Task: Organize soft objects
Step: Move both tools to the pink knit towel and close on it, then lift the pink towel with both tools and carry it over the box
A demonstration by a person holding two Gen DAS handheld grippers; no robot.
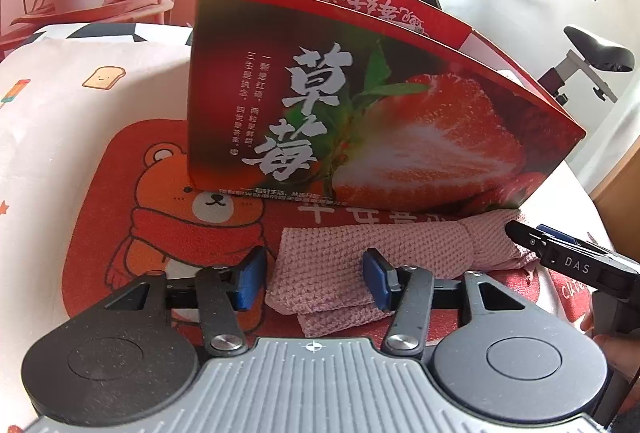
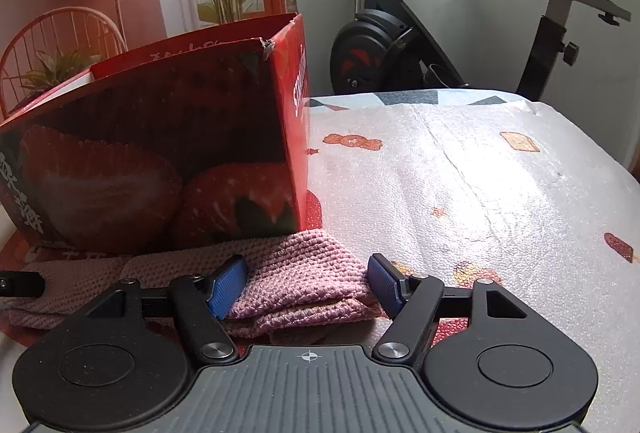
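- Pink knitted cloth [image 1: 340, 265] lies closest to both cameras, folded in layers, flat on the red bear mat [image 1: 168, 201] and up against the foot of the strawberry box [image 1: 380, 113].
- Left claw [image 1: 316, 279]: jaws partly spread, straddling the cloth's left end. Right pad [image 1: 378, 283] sits on the knit; left pad [image 1: 250, 283] is just off its edge. No pinch yet.
- Right claw [image 2: 308, 287]: jaws spread wider, straddling the cloth's right end. Left pad [image 2: 226, 287] touches the knit, right pad [image 2: 386, 287] looks just clear of the folded corner. Also not clamped.
- Step as I read it: grab both ends and lift the cloth into the box.
- To do it well: push both claws deeper so the pads catch all layers, not just the top fold, then close both together.
- Lift level, keep the ends taut so the folds don't sag open.
- Raise it clear of the near wall before moving forward; the cloth sits tight against that wall and could drag on it.
- Box: open at the top, flaps standing up. Inside is hidden from both views, so I can't tell what it holds.
- Everything sits on a padded cover [image 2: 460, 173] with small printed figures, possibly a bed.
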